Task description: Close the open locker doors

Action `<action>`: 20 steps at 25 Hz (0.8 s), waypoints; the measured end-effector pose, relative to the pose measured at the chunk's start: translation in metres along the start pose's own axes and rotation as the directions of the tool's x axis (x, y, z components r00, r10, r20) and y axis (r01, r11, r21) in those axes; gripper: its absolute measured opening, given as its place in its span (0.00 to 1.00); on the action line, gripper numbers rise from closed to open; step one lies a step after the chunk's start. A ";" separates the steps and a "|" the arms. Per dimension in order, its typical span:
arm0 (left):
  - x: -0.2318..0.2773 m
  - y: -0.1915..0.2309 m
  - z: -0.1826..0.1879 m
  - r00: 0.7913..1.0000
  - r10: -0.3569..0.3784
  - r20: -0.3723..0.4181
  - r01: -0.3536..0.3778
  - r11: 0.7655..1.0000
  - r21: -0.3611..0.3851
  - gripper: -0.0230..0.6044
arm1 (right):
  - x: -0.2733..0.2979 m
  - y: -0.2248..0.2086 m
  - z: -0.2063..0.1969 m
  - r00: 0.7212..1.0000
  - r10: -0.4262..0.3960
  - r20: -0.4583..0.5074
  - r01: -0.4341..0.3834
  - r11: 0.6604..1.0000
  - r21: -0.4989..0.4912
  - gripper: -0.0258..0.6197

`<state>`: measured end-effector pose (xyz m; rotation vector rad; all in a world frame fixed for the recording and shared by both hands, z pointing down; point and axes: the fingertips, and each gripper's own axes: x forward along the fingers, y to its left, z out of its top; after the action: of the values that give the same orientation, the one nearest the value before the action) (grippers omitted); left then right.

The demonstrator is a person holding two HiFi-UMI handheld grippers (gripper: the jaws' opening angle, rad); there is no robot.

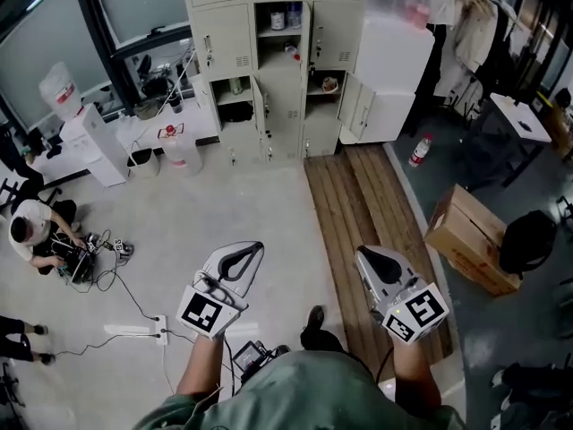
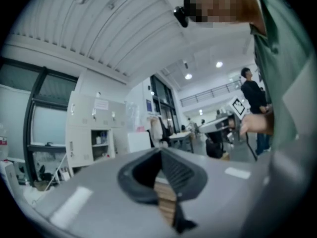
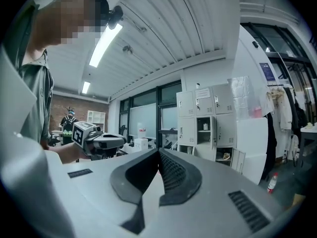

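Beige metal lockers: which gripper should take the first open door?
Right, by a little. Both are shut, empty and far off, but the right gripper lines up with the open door at the right end of the beige metal lockers; the left gripper views them off-centre.

Floor [image 1: 224, 213]: pale grey, hard surface. A strip of wooden planks [image 1: 358, 213] runs along its right side. A cardboard box [image 1: 470, 240] lies just beyond the planks' right edge. Dark-framed windows [image 1: 134, 7] fill the far left wall. Power strip [image 1: 134, 331] and loose cables lie on the left floor. Ceiling [image 3: 163, 29]: white, ribbed, with a lit tube light [image 3: 104, 43]. Brick wall [image 3: 99, 105] at the far end.
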<state>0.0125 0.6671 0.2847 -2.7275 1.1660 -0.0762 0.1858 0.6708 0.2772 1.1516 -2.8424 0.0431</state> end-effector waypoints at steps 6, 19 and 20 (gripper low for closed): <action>0.035 0.032 -0.015 0.998 0.047 -0.029 -0.048 0.999 -0.007 0.04 | 0.050 -0.038 -0.004 0.996 0.088 0.017 -0.088 0.996 0.004 0.05; 0.127 0.075 -0.023 0.983 0.154 -0.103 -0.155 0.988 -0.003 0.04 | 0.126 -0.138 -0.021 0.962 0.271 0.043 -0.273 0.961 0.047 0.05; 0.129 0.078 -0.025 0.981 0.159 -0.114 -0.160 0.987 0.001 0.04 | 0.130 -0.142 -0.023 0.960 0.278 0.043 -0.280 0.958 0.054 0.05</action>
<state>0.0433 0.5175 0.2925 -2.6559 1.4143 -0.2084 0.1928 0.4804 0.3105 0.7564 -3.0309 0.1258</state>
